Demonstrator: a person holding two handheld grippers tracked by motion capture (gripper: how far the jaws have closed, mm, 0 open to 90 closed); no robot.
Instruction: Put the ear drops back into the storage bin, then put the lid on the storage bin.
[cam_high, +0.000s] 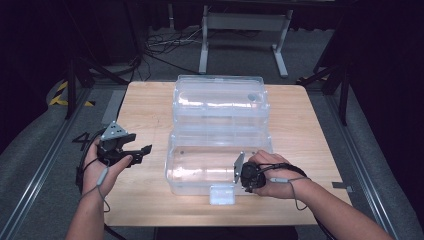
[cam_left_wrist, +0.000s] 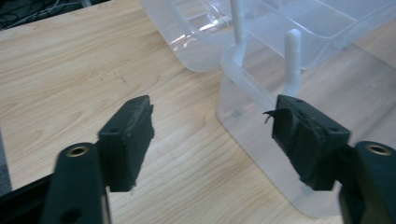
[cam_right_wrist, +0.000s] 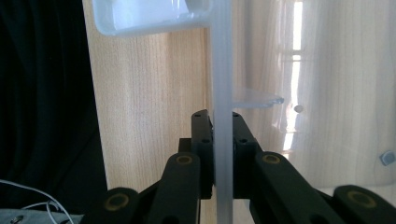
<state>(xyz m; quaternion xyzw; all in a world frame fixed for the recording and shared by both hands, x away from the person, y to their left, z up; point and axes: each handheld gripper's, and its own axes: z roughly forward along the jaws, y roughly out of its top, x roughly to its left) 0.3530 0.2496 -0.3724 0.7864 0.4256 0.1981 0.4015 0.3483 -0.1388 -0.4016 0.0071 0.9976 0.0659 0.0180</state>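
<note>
High view: a clear plastic box (cam_high: 215, 165) sits on the wooden bench (cam_high: 145, 200), its front wall close to the bench's near edge, with its clear lid (cam_high: 220, 100) folded back behind it toward the far edge. A white latch tab (cam_high: 222, 195) sticks out from the front wall at the near edge. The right tongs (cam_high: 244, 172) are at the box's front rim, toward its right end. In the right gripper view the right tongs (cam_right_wrist: 223, 140) are pinched tight on the thin clear front wall (cam_right_wrist: 222, 70), pads pressed to both faces. The left tongs (cam_high: 142, 152) hang over the bench's left side, just beside the box's left end and apart from it. In the left gripper view the left tongs (cam_left_wrist: 212, 126) stand wide open with nothing between them but bare wood and the box's corner beyond.
</note>
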